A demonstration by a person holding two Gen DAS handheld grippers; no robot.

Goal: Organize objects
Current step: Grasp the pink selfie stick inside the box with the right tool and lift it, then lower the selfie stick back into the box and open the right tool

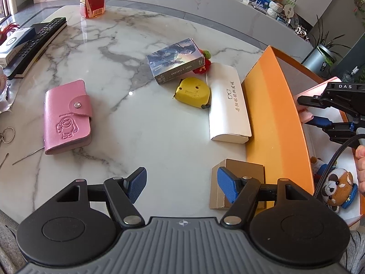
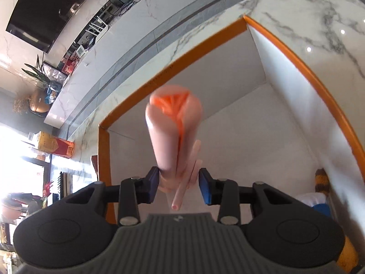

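A: Left wrist view? B: The left gripper (image 1: pixel 181 186) gapes wide, gripping nothing; the pink wallet (image 1: pixel 67 117) lies at ten o'clock.
A: Right wrist view? B: The right gripper (image 2: pixel 178 185) clamps a pink pouch (image 2: pixel 173 132) over the orange box (image 2: pixel 303 68), twelve o'clock.

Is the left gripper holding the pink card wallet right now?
No, the left gripper is open and empty, and the pink card wallet lies apart from it on the marble table.

You were working in a home living room: a marble-topped table (image 1: pixel 141 123) carried a TV remote (image 1: pixel 37 43) at ten o'clock, a wall-mounted television (image 2: pixel 45 11) hung above a long marble console (image 1: pixel 205 2), and potted plants (image 1: pixel 324 48) stood at two o'clock.
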